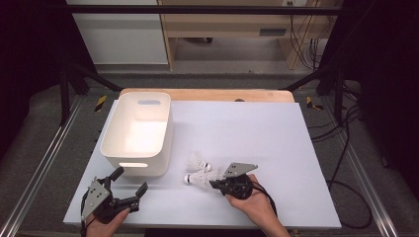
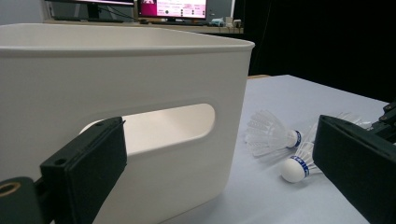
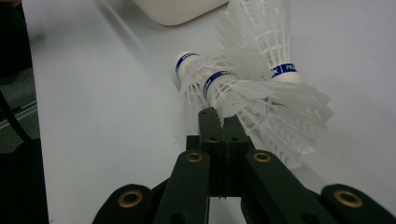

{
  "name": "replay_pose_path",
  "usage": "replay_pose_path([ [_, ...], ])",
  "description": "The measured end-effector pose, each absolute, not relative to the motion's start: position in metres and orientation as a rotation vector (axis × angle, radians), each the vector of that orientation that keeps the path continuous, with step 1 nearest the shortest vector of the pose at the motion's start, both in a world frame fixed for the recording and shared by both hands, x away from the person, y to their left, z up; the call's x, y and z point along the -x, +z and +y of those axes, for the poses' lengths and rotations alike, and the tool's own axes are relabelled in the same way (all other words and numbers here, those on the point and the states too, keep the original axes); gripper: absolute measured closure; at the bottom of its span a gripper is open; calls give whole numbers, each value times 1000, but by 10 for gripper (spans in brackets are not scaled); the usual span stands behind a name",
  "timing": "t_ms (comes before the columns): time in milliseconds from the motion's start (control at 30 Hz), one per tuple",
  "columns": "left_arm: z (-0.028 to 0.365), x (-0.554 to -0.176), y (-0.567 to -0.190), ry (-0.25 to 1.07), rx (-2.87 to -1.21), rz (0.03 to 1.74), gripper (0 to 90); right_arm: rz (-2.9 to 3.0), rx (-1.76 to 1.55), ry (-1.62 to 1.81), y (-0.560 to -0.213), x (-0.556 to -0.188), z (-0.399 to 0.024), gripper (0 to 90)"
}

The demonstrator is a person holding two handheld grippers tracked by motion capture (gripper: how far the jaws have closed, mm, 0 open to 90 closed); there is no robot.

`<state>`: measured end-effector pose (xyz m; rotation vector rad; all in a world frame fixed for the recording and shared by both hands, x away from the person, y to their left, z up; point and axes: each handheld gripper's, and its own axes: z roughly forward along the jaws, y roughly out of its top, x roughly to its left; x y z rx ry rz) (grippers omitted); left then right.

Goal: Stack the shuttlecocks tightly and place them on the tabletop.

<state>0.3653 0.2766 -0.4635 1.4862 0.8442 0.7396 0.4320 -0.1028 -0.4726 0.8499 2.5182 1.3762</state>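
High view: white bin (image 1: 139, 134) stands just beside shuttlecocks (image 1: 198, 171).

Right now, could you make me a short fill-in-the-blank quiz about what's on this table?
1. The white bin holds ____ shuttlecocks.
2. The right tool is shut on the ____ skirt of a shuttlecock.
3. The left tool has its jaws ____, near the bin's handle slot.
4. Each shuttlecock's cork carries a ____ band.

Missing words: no; feather; open; blue
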Motion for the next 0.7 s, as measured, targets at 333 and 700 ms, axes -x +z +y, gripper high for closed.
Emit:
replay_pose_path([
  [333,277,-365,-463,740,-1486,843,31,2534,-817,1386,-474,-434,-93,900],
  [700,277,-365,-463,740,-1484,843,31,2541,-800,1396,-474,-434,-89,900],
])
